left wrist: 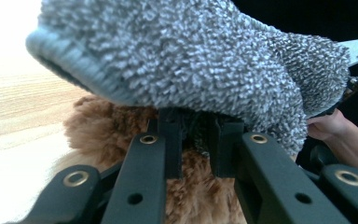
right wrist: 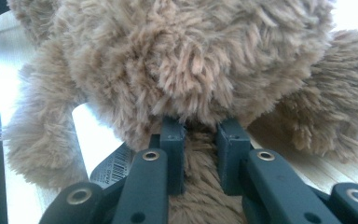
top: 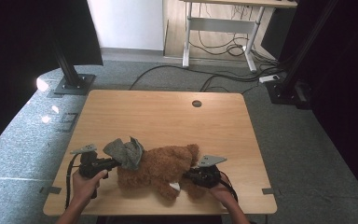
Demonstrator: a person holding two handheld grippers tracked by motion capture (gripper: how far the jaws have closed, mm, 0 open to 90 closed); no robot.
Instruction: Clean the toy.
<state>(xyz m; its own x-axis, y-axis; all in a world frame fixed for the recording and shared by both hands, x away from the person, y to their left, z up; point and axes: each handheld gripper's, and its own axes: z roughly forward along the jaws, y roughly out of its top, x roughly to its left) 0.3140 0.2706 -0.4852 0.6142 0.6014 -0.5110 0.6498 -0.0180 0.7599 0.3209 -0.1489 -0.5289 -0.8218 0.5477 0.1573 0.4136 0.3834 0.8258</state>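
The right gripper (top: pixel 192 176) clamps the teddy bear (top: pixel 161 169) lying at the table's (top: pixel 168 112) near edge. The left gripper (top: pixel 117 163) pinches the grey sock (top: pixel 126 152) against the bear's far end. Risk: plush compresses, so either grip may slip when the sock is pulled.

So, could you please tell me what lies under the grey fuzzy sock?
The brown teddy bear lies under the grey fuzzy sock; the left gripper pinches the sock. The sock's inside is hidden.

Wooden table (top: pixel 168 116) with round cable hole (top: pixel 196 103); white-legged desk (top: pixel 221 23) behind; black cables (top: pixel 223 74) on grey floor.
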